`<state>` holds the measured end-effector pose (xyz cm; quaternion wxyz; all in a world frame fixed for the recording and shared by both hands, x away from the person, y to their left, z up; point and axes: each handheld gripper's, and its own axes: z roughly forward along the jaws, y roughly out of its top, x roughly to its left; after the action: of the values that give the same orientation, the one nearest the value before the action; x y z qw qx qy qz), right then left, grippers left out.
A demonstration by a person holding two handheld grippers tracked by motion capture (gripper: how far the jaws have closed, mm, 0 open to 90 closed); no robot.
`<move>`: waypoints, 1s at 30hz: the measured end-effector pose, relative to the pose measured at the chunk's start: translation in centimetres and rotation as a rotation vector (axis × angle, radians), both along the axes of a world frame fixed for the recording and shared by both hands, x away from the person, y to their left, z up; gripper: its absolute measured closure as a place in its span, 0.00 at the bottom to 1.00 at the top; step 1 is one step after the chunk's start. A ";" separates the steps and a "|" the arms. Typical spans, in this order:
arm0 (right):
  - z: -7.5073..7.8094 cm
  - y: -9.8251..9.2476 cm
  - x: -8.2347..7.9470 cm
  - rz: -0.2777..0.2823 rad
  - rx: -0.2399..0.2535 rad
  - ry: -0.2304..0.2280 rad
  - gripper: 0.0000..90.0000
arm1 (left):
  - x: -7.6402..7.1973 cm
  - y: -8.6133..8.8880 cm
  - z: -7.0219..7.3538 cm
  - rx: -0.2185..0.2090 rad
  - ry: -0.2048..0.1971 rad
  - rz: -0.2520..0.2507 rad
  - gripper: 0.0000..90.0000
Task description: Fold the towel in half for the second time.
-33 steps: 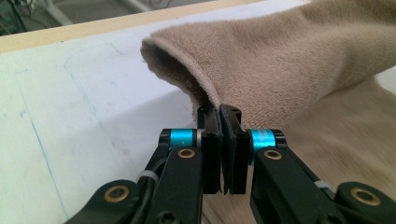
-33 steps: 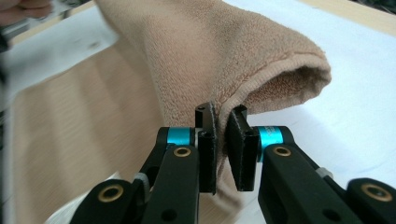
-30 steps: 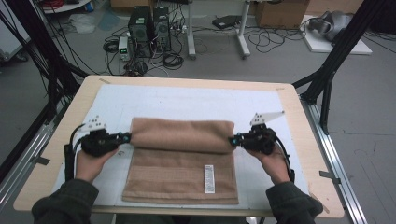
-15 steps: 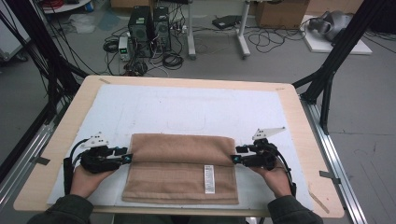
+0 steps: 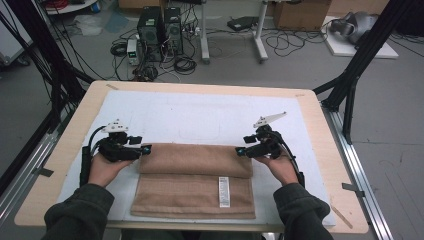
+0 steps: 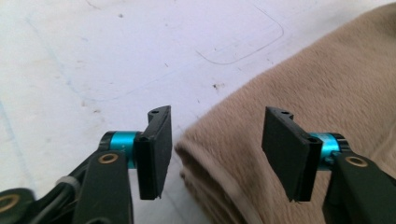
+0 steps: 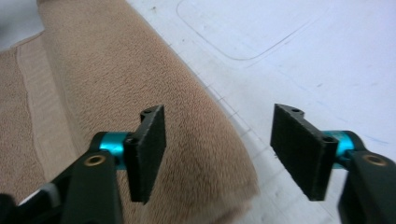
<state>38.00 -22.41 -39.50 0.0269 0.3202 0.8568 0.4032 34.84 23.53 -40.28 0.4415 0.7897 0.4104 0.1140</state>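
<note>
A tan towel (image 5: pixel 195 180) lies folded on the white mat (image 5: pixel 200 115), its upper layer doubled back toward me and a white label (image 5: pixel 224 191) on the lower layer. My left gripper (image 5: pixel 145 149) sits at the left end of the fold. In the left gripper view the left gripper (image 6: pixel 217 135) is open, its jaws having just been opening; the towel (image 6: pixel 327 93) corner lies between them, untouched. My right gripper (image 5: pixel 240 150) is at the right end. Its jaws have also just been opening: the right gripper (image 7: pixel 219 135) stands open over the towel (image 7: pixel 93 70) edge.
The mat covers a wooden table (image 5: pixel 65 150) with black frame legs (image 5: pixel 350 85) at the far right. Computer towers (image 5: pixel 160 25) and cables lie on the floor beyond the far edge. Bare mat stretches behind the towel.
Both grippers pulled the towel's far edge toward me, folding it over, then let go. Their jaws opened and both hands shifted slightly away, to the ends of the fold.
</note>
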 end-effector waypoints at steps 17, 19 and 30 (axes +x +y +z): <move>2.8 -0.4 -7.6 0.370 0.136 -0.001 0.80 | -9.2 2.4 2.2 -0.088 -0.083 -0.256 0.78; 2.8 -0.9 -8.5 0.397 0.173 0.029 0.70 | -9.5 2.9 2.4 -0.109 -0.045 -0.268 0.55; -0.1 -0.4 -4.1 0.131 -0.014 -0.037 0.49 | -5.0 0.8 -0.2 0.027 -0.093 -0.117 0.51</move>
<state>33.92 -22.77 -39.62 0.0185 0.2556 0.8780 0.4042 29.82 24.35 -40.51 0.4554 0.8121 0.3409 0.1298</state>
